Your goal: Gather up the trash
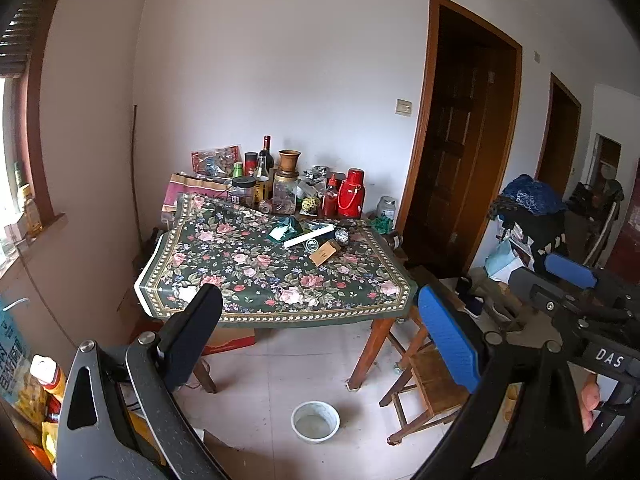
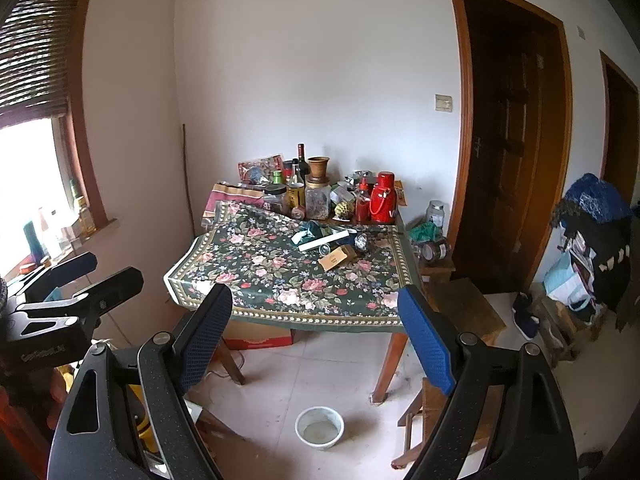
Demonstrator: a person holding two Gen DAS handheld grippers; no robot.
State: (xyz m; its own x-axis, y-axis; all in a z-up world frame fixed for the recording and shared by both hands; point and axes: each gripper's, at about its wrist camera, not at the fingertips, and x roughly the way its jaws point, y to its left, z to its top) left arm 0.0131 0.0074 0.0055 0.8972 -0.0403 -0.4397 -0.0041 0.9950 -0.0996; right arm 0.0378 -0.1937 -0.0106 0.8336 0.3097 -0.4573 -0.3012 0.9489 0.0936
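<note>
The near half of the floral tablecloth (image 2: 280, 280) lies bare — open room to come in over the front edge; farther back a cardboard box (image 2: 337, 257) and a white strip (image 2: 323, 241) lie in the way; behind them bottles and jars (image 2: 308, 192) crowd the wall side; a bowl (image 2: 319, 427) sits on the floor before the table, a wooden stool (image 1: 434, 384) at its right corner.

Plain white-walled room, daylight from the left.
Window (image 2: 36, 184) with rolled blind, two dark wooden doors (image 2: 508, 128) on the right, pale tiled floor (image 2: 320, 368), wooden table (image 1: 276, 268) under floral cloth, low stool (image 1: 432, 384) beside it.
</note>
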